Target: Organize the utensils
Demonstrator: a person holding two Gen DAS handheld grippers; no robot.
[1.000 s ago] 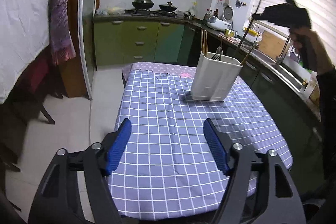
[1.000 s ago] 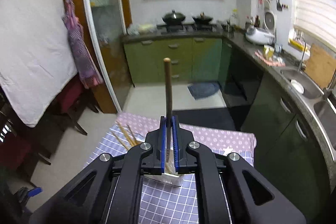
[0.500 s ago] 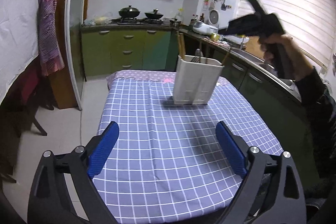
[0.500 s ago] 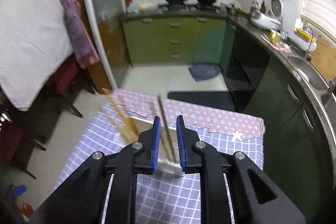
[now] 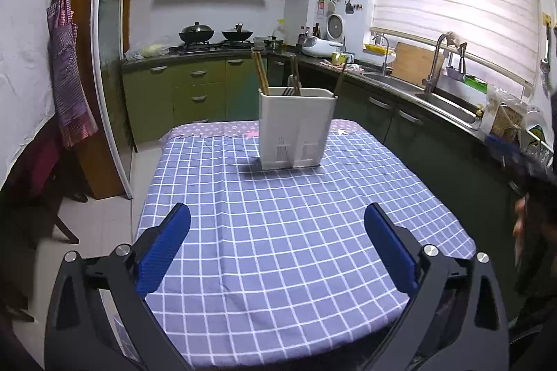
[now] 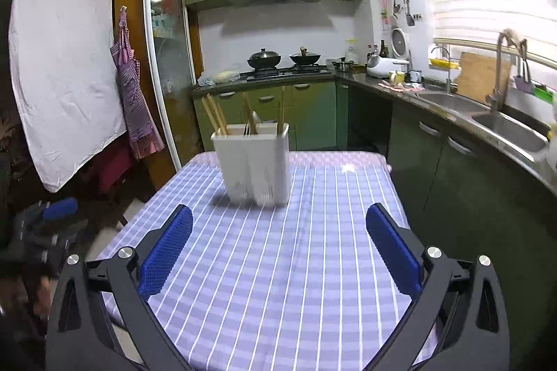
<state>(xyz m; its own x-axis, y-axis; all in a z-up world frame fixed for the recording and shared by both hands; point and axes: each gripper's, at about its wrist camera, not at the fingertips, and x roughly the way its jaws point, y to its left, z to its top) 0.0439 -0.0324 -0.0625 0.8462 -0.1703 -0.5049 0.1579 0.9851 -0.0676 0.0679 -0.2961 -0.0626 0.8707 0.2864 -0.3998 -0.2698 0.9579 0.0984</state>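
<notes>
A white utensil holder [image 5: 297,127] stands upright at the far end of the table with the blue checked cloth [image 5: 278,231]. It holds wooden chopsticks [image 5: 260,71] on its left, metal utensils in the middle and a dark-handled utensil [image 5: 339,77] on its right. It also shows in the right wrist view [image 6: 253,162]. My left gripper [image 5: 277,225] is open and empty above the table's near end. My right gripper [image 6: 278,228] is open and empty, also over the near end.
A kitchen counter with a sink [image 5: 442,99] and tap runs along the right of the table. Green cabinets and a stove with two pans [image 5: 216,33] stand behind. An apron [image 5: 68,57] hangs on the left, by dark chairs.
My right gripper let go of the wooden utensil into the holder, opened wide and drew back and down to the table's near end. My left gripper opened wider.
</notes>
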